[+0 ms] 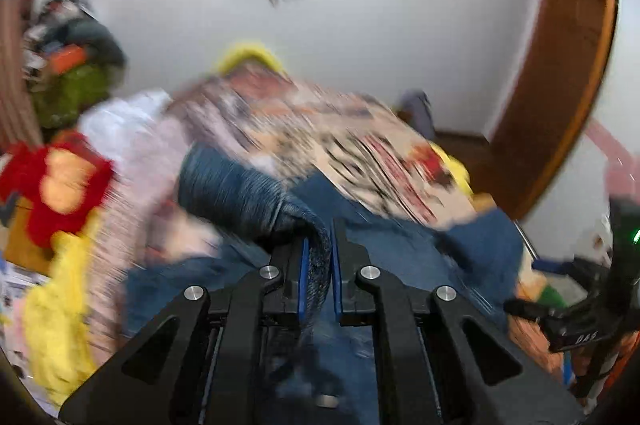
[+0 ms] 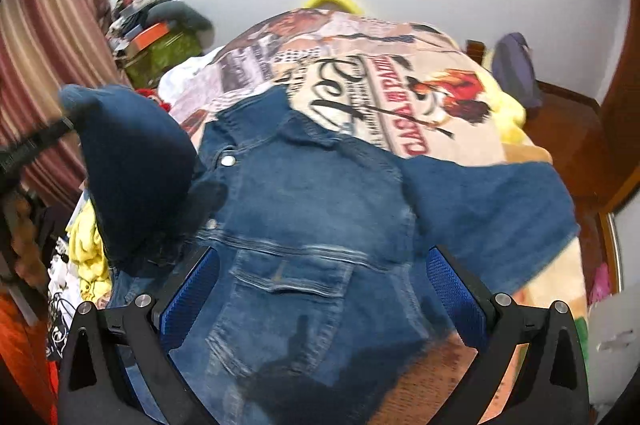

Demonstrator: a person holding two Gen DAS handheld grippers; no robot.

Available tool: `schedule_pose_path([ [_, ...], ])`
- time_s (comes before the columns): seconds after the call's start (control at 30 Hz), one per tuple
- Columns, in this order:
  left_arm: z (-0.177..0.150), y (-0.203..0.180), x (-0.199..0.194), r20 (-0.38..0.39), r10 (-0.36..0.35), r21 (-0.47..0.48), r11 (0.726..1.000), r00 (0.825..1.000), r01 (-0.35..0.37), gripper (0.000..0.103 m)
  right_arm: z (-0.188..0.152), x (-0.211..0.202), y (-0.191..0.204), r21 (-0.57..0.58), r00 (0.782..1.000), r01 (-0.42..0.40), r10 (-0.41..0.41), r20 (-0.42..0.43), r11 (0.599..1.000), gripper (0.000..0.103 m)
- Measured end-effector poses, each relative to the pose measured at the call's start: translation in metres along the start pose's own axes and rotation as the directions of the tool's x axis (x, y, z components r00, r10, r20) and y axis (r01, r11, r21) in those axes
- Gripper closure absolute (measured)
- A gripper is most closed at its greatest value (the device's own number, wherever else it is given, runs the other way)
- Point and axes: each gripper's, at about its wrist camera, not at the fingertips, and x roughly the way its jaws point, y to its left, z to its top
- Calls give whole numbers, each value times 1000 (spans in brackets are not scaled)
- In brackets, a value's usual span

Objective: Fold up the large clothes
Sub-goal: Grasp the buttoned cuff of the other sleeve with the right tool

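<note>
Between the blue pads of the left gripper (image 1: 319, 265), in the blurred left wrist view, a fold of the blue denim jacket (image 1: 240, 189) is being pinched, the jaws pressed together on it; the cloth is being held up over the printed beige blanket (image 1: 360, 145). In the right wrist view, the jacket (image 2: 304, 209) is being shown spread on the blanket (image 2: 380, 85), its left sleeve (image 2: 132, 165) being raised at the left. The right gripper (image 2: 322, 289) is being held spread above the chest pocket (image 2: 292, 273), nothing pinched.
</note>
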Motion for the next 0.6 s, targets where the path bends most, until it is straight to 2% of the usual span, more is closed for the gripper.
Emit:
schedule_pose_path([
  [0.07, -20, -24, 31, -102, -43, 41, 998, 994, 48, 94, -3, -4, -9, 13, 1000, 14, -14, 0, 1000, 0],
  [0.13, -44, -52, 57, -199, -51, 114, 991, 979, 74, 95, -7, -7, -20, 34, 1000, 23, -23, -6, 999, 0],
  [0.2, -62, -69, 70, -261, -65, 162, 981, 963, 110, 94, -13, -8, -28, 54, 1000, 28, -27, -16, 998, 0],
  [0.3, -83, -89, 76, -319, -94, 201, 966, 943, 164, 94, -19, -5, -35, 63, 999, 39, -37, -34, 997, 0],
  [0.43, -86, -90, 71, -365, -128, 173, 964, 922, 202, 93, -22, 3, -35, 66, 998, 40, -36, -57, 997, 0],
  [0.47, -85, -89, 69, -364, -136, 159, 966, 921, 205, 90, -21, 6, -33, 69, 998, 33, -29, -62, 997, 0],
  [0.53, -79, -76, 52, -338, -153, 124, 971, 929, 205, 77, -19, 11, -29, 74, 998, 10, -4, -69, 997, 0],
  [0.6, -72, -63, 39, -296, -146, 107, 977, 944, 185, 46, -13, 15, -22, 79, 997, -16, 22, -74, 997, 0],
])
